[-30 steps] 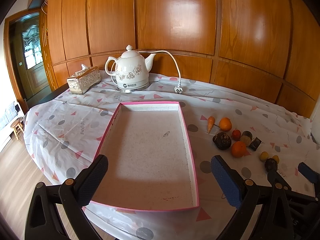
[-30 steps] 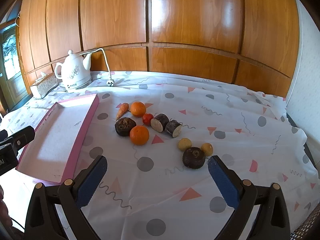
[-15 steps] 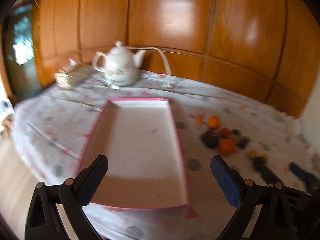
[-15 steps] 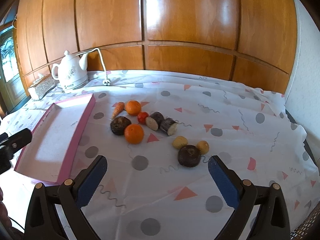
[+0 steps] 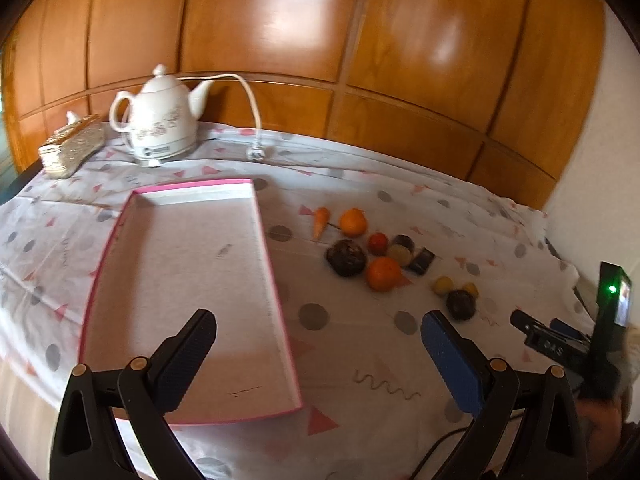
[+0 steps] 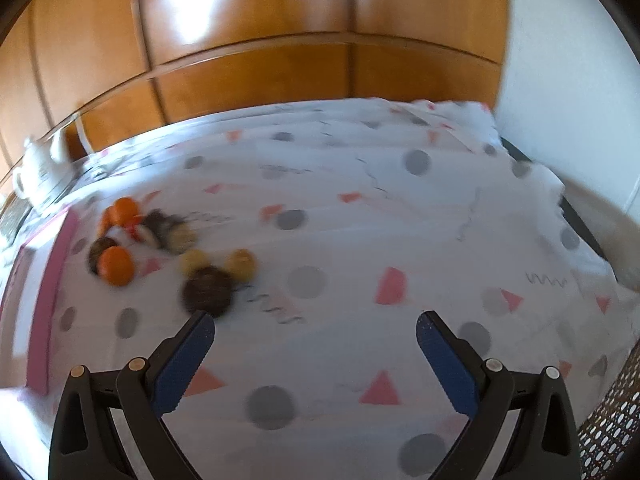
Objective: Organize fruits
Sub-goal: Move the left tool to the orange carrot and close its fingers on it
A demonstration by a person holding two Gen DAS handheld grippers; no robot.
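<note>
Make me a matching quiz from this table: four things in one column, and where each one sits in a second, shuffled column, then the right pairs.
Things
1. kettle
2. tray
3. carrot
4. tissue box

Places
A. just right of the tray, beside an orange
B. far left corner, by the wall
C. at the back by the wall, plug lying on the cloth
D. left half of the table, nothing in it

Pairs: 1-C, 2-D, 3-A, 4-B
</note>
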